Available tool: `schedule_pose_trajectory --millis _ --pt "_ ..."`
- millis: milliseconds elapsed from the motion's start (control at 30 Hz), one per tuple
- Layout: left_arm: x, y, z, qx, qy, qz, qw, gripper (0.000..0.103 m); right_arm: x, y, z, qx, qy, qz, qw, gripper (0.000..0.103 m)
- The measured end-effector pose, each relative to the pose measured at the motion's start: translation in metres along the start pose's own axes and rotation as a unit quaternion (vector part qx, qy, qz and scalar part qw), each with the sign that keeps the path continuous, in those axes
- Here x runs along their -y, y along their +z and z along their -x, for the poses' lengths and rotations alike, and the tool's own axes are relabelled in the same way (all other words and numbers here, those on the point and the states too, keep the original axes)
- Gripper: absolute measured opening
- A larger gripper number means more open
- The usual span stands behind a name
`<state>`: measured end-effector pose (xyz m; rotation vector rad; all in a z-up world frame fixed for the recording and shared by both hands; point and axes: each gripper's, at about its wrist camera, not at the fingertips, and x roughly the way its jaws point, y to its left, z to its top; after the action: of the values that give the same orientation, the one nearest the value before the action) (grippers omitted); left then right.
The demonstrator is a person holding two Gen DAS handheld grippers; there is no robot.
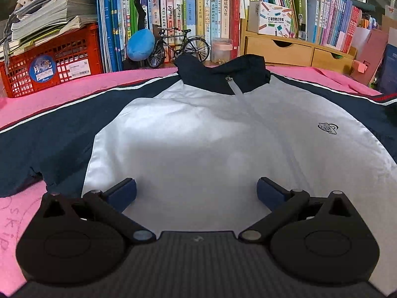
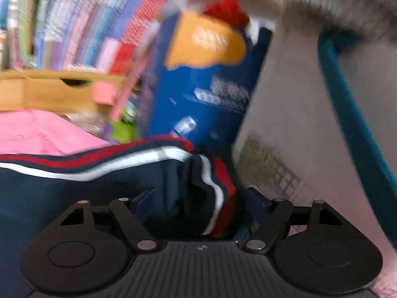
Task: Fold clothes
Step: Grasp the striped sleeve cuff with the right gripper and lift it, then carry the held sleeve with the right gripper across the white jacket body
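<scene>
Your jacket [image 1: 198, 129] lies flat, front up, on the pink cloth [image 1: 62, 92], and it fills most of that surface. Bare pink shows behind the collar and at the near left corner; at the far edge the room ends against a red crate [image 1: 52, 59], a row of books [image 1: 173, 12], a model bicycle [image 1: 181, 44] and wooden drawers [image 1: 297, 49]. On your right side the sleeve [image 2: 111, 168] runs out to the cloth's edge, where a blue box [image 2: 206, 94] and a pale wall [image 2: 297, 99] stand close.

The body of the jacket is white with a zip down the middle and a small dark logo [image 1: 328, 128] on the chest; the collar and sleeves are navy, each sleeve edged with a white and a red stripe. The white front lies smooth with shallow creases. The right sleeve's end is bunched and turned over on itself.

Your left gripper [image 1: 196, 191] hovers low over the hem, pointing toward the collar, its blue pads [image 1: 124, 191] wide apart with nothing between them. Your right gripper [image 2: 196, 198] is at the sleeve end, and the folded cuff [image 2: 218, 198] sits between its fingers, which stand apart on either side; the view is blurred, so you cannot tell whether they press the fabric.
</scene>
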<state>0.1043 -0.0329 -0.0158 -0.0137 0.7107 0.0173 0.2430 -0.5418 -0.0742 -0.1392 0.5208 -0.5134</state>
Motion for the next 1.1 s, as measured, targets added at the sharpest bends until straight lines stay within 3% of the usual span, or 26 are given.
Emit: schedule_pose_trajectory --millis 33,100,300,567,633,733,800,867,967,1100 --pt "0.0 0.0 0.0 0.0 0.001 0.0 1.0 0.103 0.003 0.001 -0.009 -0.022 -0.001 -0.009 1.0 0.058" --pt "0.001 0.0 -0.001 0.001 0.002 0.0 1.0 0.103 0.011 0.001 -0.015 -0.034 0.021 -0.033 0.999 0.049" --pt "0.001 0.001 -0.002 0.001 0.002 0.002 1.0 0.103 0.013 -0.006 0.011 -0.014 0.04 -0.083 0.996 0.024" --pt "-0.001 0.0 -0.001 0.003 -0.002 0.005 1.0 0.103 0.018 0.018 0.108 0.035 0.19 -0.139 0.971 0.023" --pt "-0.001 0.0 -0.001 0.003 -0.003 0.006 1.0 0.103 0.011 0.021 0.115 0.027 0.197 -0.118 0.973 0.024" --pt "-0.003 -0.001 0.0 0.004 -0.007 0.008 0.9999 0.103 -0.006 0.016 0.11 -0.02 0.173 -0.055 0.983 0.036" --pt "-0.003 -0.001 0.0 0.005 -0.009 0.009 0.9999 0.103 -0.018 0.007 0.104 -0.056 0.152 -0.008 0.987 0.081" --pt "-0.004 -0.001 0.001 0.006 -0.011 0.01 0.9999 0.103 -0.026 -0.003 0.104 -0.065 0.144 0.023 0.987 0.085" --pt "-0.004 -0.002 0.001 0.006 -0.013 0.01 0.9998 0.103 -0.019 -0.01 0.113 -0.043 0.155 0.011 0.987 0.086" --pt "-0.004 -0.002 0.001 0.006 -0.012 0.009 0.9999 0.103 0.012 -0.006 0.118 -0.006 0.177 -0.062 0.982 0.096"
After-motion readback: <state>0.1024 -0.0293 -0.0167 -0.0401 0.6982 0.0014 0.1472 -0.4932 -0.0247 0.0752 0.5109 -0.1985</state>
